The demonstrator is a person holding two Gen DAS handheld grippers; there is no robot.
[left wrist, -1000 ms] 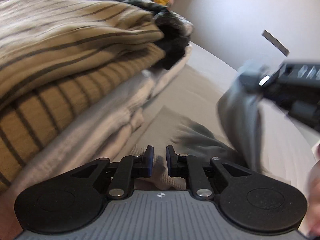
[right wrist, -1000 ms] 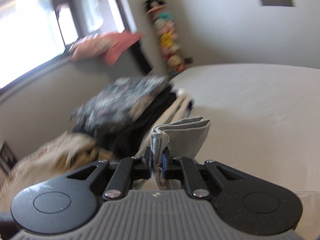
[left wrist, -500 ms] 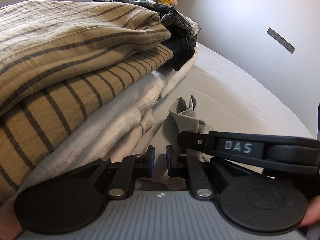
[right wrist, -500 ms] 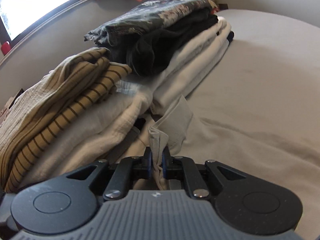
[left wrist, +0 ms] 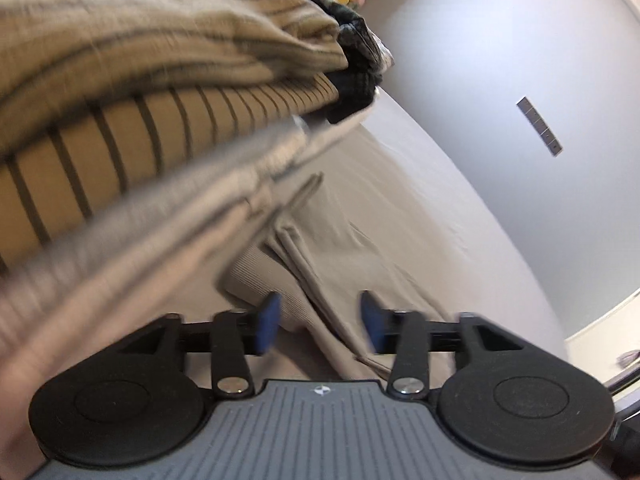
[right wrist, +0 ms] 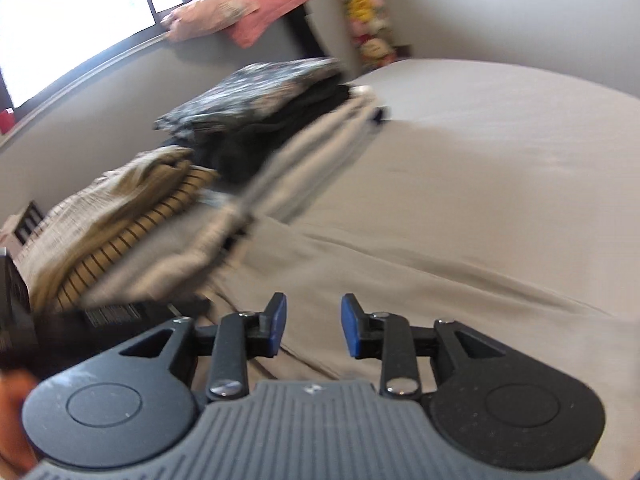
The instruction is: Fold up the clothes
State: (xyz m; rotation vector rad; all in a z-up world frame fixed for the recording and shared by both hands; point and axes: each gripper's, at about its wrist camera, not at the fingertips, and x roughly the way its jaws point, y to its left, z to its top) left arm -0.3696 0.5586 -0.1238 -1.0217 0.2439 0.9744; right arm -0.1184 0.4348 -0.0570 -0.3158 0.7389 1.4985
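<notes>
A tall pile (left wrist: pixel 168 92) of folded clothes is seen at left. Just right of the pile, a grey garment (left wrist: pixel 304 264) lies flat on the bed (left wrist: pixel 420 216), its length running straight ahead between the released left gripper (left wrist: pixel 318 318). The right gripper (right wrist: pixel 313 326), also released and empty, hangs farther right.

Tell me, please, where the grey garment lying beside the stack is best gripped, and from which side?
I would take the grey garment at its folded layered edge, which runs straight out ahead between the open left tongs. Come in low along the bed from the near end, away from the stack of clothes overhanging its far side.
</notes>
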